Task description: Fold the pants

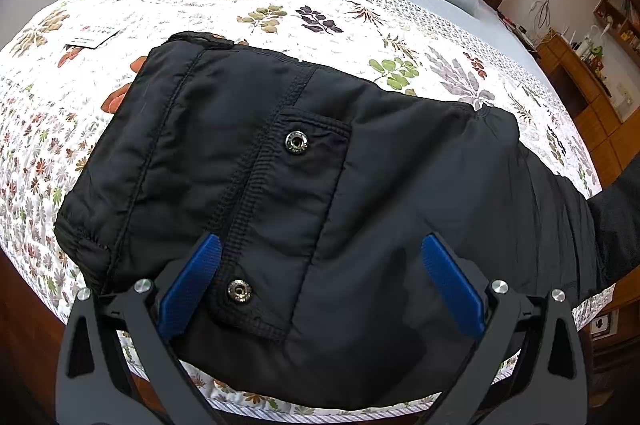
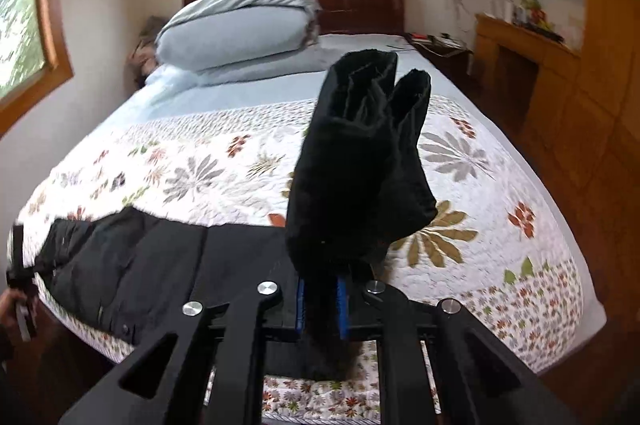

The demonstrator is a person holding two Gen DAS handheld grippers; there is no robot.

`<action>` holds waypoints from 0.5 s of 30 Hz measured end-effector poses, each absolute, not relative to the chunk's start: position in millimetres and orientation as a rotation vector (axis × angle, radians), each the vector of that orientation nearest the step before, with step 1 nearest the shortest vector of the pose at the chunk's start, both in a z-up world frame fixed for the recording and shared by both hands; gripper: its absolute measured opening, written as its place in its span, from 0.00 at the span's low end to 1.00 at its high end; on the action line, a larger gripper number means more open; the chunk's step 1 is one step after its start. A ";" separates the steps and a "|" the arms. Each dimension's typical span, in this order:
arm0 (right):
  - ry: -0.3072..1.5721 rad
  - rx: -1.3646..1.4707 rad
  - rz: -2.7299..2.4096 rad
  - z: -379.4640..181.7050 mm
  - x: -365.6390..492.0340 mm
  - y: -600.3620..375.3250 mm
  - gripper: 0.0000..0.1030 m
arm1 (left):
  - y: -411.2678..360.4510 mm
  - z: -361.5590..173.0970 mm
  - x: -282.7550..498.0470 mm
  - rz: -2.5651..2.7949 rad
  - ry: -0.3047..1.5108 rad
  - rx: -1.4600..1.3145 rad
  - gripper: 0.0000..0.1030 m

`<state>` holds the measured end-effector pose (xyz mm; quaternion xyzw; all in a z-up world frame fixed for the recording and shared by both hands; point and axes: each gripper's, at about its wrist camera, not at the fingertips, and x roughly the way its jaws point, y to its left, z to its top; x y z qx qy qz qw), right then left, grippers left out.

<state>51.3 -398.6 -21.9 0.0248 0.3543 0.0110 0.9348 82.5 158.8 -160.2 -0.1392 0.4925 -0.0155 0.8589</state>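
Note:
Black padded pants (image 1: 304, 185) lie across the near edge of the bed, waist end to the left, with two metal snaps (image 1: 297, 143) on a back pocket. My left gripper (image 1: 320, 265) is open just above the pants near the lower snap, its blue pads (image 1: 196, 277) spread wide and holding nothing. My right gripper (image 2: 322, 301) is shut on the leg ends of the pants (image 2: 360, 161), which stand up bunched above the fingers. The rest of the pants (image 2: 140, 257) lies flat to the left in the right wrist view.
The bed has a floral quilt (image 1: 280, 5) and a folded grey duvet (image 2: 236, 25) at the headboard. A small card (image 1: 92, 35) lies on the quilt at far left. Wooden cabinets (image 2: 540, 73) stand right of the bed.

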 end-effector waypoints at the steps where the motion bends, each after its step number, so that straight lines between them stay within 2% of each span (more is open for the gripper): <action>1: 0.727 0.037 0.037 -22.5 52.7 -391.2 0.12 | 159.0 -160.3 82.6 -0.033 1.034 -0.295 0.98; 15: 0.843 -0.095 0.216 -72.6 70.5 -307.1 0.12 | 158.3 -160.1 82.1 -0.037 1.034 -0.300 0.98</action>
